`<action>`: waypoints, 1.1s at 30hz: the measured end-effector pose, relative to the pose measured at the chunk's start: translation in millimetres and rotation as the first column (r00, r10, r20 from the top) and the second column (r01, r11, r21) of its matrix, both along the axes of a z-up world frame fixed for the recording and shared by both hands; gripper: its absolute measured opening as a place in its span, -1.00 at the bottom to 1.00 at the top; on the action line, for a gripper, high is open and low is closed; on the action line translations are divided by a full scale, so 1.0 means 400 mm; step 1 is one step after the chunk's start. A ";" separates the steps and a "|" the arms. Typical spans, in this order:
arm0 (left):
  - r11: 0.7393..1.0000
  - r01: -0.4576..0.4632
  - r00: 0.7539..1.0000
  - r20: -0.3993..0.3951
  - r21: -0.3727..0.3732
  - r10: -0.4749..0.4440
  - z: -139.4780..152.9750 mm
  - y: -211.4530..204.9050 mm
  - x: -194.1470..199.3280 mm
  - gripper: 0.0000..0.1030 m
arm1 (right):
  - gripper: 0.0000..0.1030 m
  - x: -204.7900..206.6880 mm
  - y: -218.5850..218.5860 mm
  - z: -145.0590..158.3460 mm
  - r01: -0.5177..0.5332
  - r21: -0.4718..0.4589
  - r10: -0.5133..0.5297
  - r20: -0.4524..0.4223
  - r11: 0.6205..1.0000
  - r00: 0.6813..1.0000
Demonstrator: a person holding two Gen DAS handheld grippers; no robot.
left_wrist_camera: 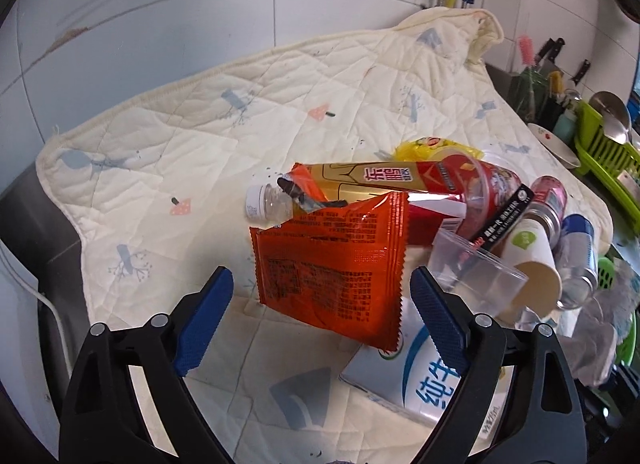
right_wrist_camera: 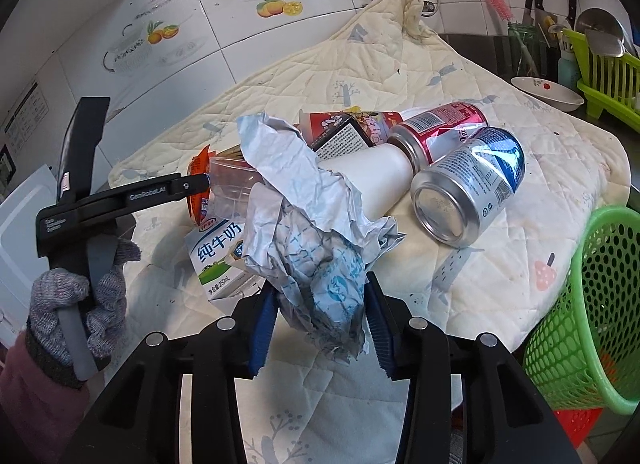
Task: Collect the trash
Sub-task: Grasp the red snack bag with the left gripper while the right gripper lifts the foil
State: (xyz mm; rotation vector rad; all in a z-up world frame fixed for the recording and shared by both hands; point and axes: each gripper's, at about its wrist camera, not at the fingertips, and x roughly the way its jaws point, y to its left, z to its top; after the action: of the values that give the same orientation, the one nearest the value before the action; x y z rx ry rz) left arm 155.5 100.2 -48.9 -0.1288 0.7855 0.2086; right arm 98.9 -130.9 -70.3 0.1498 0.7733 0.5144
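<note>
A cream quilted cloth [left_wrist_camera: 248, 111] is covering the counter, running up against a white tiled wall [left_wrist_camera: 160, 11] with fruit decals. At the cloth's right edge a green mesh basket [right_wrist_camera: 592, 304] is standing, and further back a green dish rack [right_wrist_camera: 604, 67] is holding utensils beside a white bowl [right_wrist_camera: 548, 91].

A heap of trash is lying in the middle of the cloth. The left gripper [left_wrist_camera: 320, 300] is hanging with its jaws spread wide, its blue pads [left_wrist_camera: 204, 324] flanking the lower part of an orange snack wrapper [left_wrist_camera: 332, 260] without pressing on it; whether the pads are brushing the wrapper I cannot tell. Just behind the wrapper a clear plastic bottle [left_wrist_camera: 268, 203] is lying on its side, and a milk carton [left_wrist_camera: 424, 376] is sitting under the right-hand finger. A clear plastic cup [left_wrist_camera: 476, 272] and a paper cup [left_wrist_camera: 532, 260] are lying near it.

The right gripper [right_wrist_camera: 320, 324] is clamping a crumpled wad of paper [right_wrist_camera: 308, 240], which is sticking up between its pads. Beyond the wad a blue-and-silver can [right_wrist_camera: 468, 187] and a red can [right_wrist_camera: 436, 131] are lying on their sides, touching.

A gloved hand [right_wrist_camera: 76, 304] is gripping the left tool's handle.
</note>
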 end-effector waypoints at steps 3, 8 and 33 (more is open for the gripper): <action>1.000 -0.022 1.000 -0.007 0.006 0.022 -0.009 0.005 0.013 0.68 | -0.20 0.000 -0.002 -0.003 0.003 0.001 -0.003 -0.002 1.000 1.000; 0.999 -0.031 0.999 -0.016 -0.013 0.031 -0.015 0.015 0.023 0.39 | -0.20 -0.001 -0.003 -0.005 0.010 0.004 -0.010 -0.007 1.000 1.000; 0.978 0.096 0.985 0.158 -0.184 -0.066 0.087 0.043 -0.152 -0.49 | -0.20 -0.071 -0.035 0.056 0.034 0.049 -0.037 0.065 0.998 0.997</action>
State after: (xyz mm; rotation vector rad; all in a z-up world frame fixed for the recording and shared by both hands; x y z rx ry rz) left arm 94.7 117.2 -14.1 -0.2906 0.6566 0.0443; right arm 70.7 -145.0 -47.9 0.1893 0.6934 0.5021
